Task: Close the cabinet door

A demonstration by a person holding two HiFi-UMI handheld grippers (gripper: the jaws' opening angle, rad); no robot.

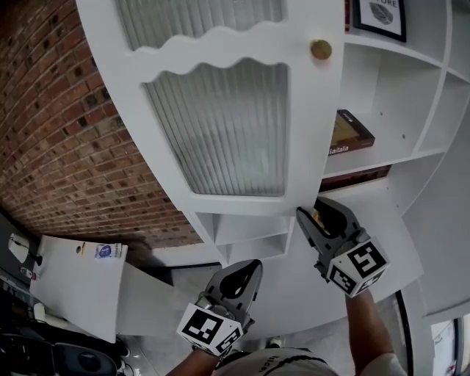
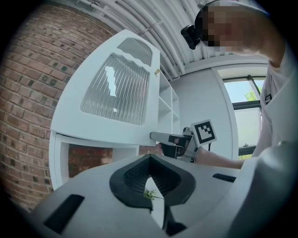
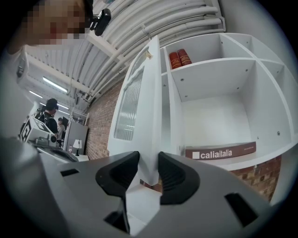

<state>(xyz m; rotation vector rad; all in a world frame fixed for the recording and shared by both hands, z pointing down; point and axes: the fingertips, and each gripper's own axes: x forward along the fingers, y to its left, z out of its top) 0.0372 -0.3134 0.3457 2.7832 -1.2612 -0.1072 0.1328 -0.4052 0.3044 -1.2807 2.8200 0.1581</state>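
The white cabinet door with ribbed glass and a brass knob stands swung out from the shelves. My right gripper sits at the door's lower free corner. In the right gripper view the door is edge-on, and its corner lies between the jaws of the right gripper, which stand open around it without a clear squeeze. My left gripper hangs lower and to the left, under the door, shut with nothing in it. In the left gripper view the left gripper has its tips together, the right gripper ahead.
Open white shelves lie right of the door, holding a brown book marked calia italia and two red tins. A framed picture stands at top. A brick wall is left, with a white desk below it.
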